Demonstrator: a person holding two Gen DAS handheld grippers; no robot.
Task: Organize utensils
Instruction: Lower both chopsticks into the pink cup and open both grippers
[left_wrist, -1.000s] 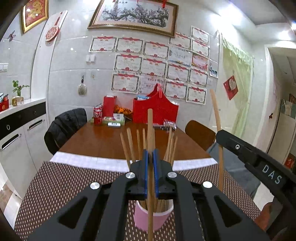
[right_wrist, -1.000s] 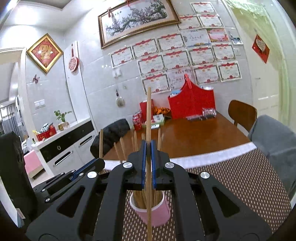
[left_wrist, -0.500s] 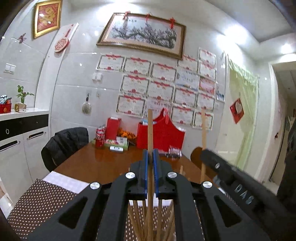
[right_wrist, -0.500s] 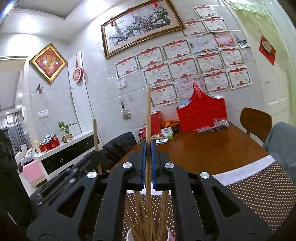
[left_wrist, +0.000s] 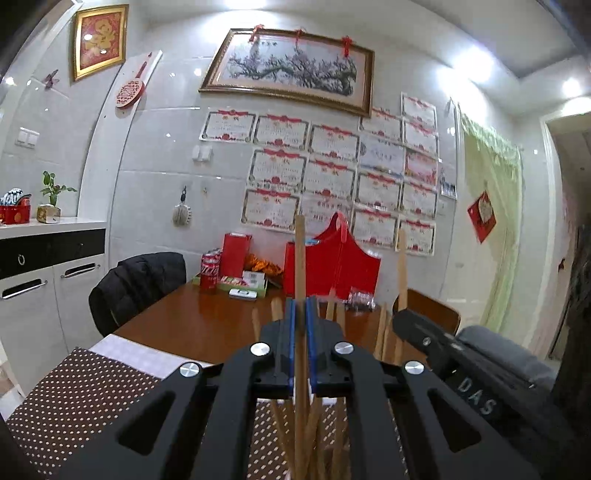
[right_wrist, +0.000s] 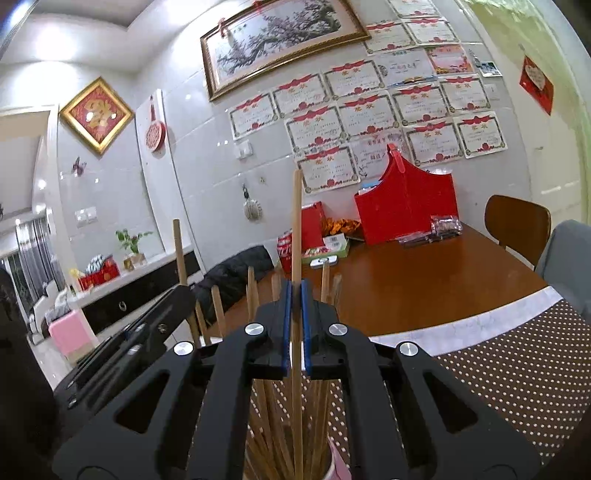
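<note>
Nearest to you, the left gripper (left_wrist: 302, 325) has its blue-padded fingers clamped on one pale wooden chopstick (left_wrist: 300, 258), held upright. The right gripper (right_wrist: 294, 310) is clamped the same way on a second wooden chopstick (right_wrist: 296, 221). Both sticks run down past the fingers into the pink round cup (right_wrist: 338, 463), which sits just below the right gripper on the brown dotted placemat (right_wrist: 517, 369). Only a sliver of its rim shows.

The step looks like seating both sticks in the cup among the bundle of chopsticks (right_wrist: 273, 435) already standing there. Keep each stick vertical and lower it straight, so its tip slips between its neighbours rather than catching one. The two grippers are close together, so bring one down first to avoid the bodies knocking. Let go only when a stick rests on the cup's bottom, which you cannot see from here, so go by feel.

Beyond lies the bare brown wooden bench (right_wrist: 424, 280), with a red gift box (right_wrist: 406, 206) near the wall.
</note>
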